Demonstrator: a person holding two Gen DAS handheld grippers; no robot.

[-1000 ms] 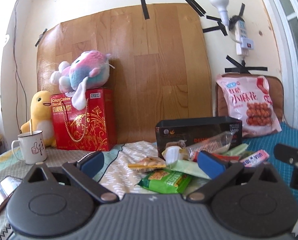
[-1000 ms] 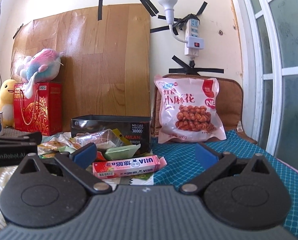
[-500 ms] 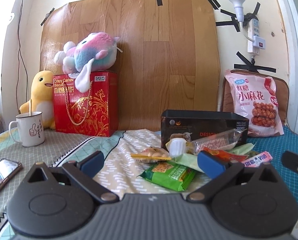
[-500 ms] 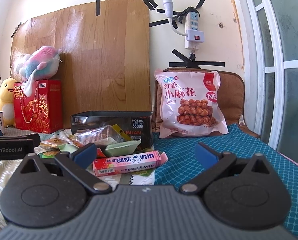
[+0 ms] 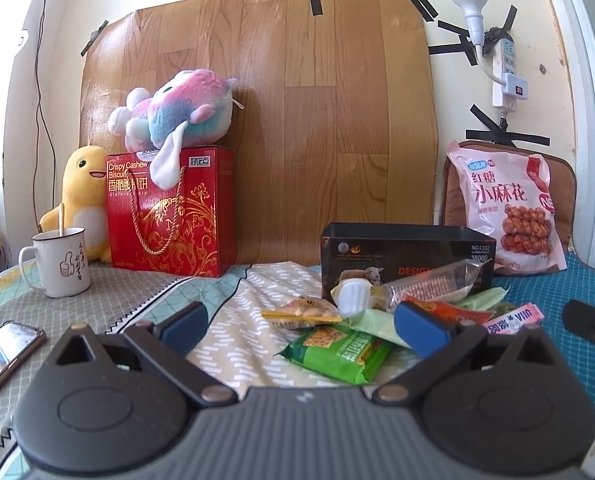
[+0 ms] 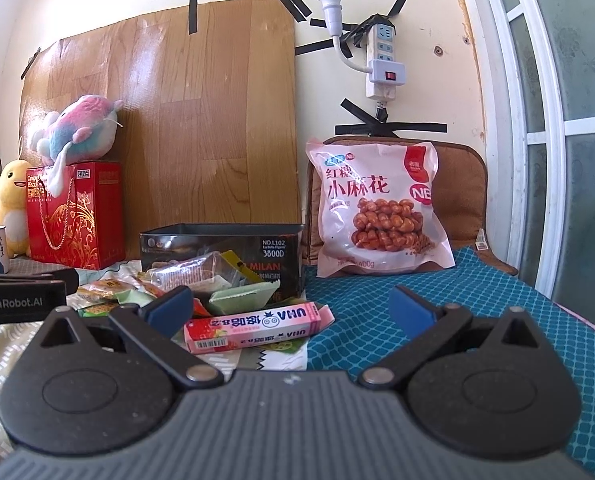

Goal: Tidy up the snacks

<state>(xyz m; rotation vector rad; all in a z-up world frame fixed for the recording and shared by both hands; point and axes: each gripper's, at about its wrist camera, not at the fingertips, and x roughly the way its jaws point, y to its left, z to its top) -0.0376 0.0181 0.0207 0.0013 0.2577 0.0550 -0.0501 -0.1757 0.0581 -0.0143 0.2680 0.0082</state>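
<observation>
Left gripper [image 5: 301, 322] spread wide, empty, green cracker packet [image 5: 339, 352] near between its fingers. Right gripper [image 6: 291, 306] also wide, empty, over pink UHA candy box [image 6: 253, 326]. Snack heap on patterned cloth [image 5: 233, 320] fronts open black tin [image 6: 221, 246]; teal mat [image 6: 477, 312] bare at right. Far: pink fried-twist bag [image 6: 381, 210] against wall.

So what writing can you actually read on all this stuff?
"Crispy Cashew Biscuit": red gift box
"NO.L102", "3800D", "MILAN": black tin
"UHA": pink candy pack
"400g": pink snack bag
"GenRobot.AI": left gripper
Chinese print also legible; mug lettering too small.
</observation>
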